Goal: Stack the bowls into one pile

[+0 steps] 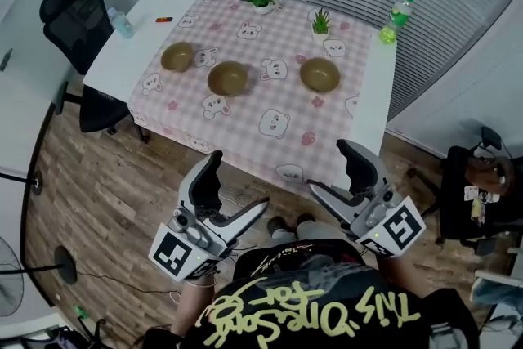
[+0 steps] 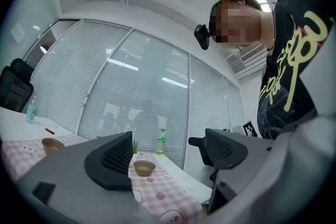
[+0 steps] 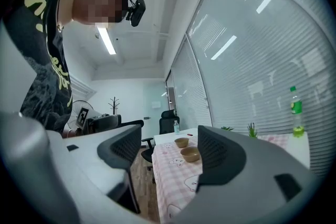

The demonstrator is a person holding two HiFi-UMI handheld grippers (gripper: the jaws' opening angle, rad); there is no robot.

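Three bowls [image 1: 228,78] sit apart at frame top; left gripper [image 1: 235,190] and right gripper [image 1: 335,167] hover below, jaws spread, empty.

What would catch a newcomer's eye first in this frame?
Three brown bowls, the left bowl, middle bowl and right bowl, sit apart in a row on the pink checked tablecloth, none stacked. Nearer, the left gripper and right gripper hang open and empty, short of the tablecloth.

Bright, even indoor light, faint shadows. A ceiling strip light [image 3: 107,39] glares above the right tool [image 3: 169,148]. Both gripper views are fisheye-warped with black corners, and whatever sits nearest the lens is blurred.
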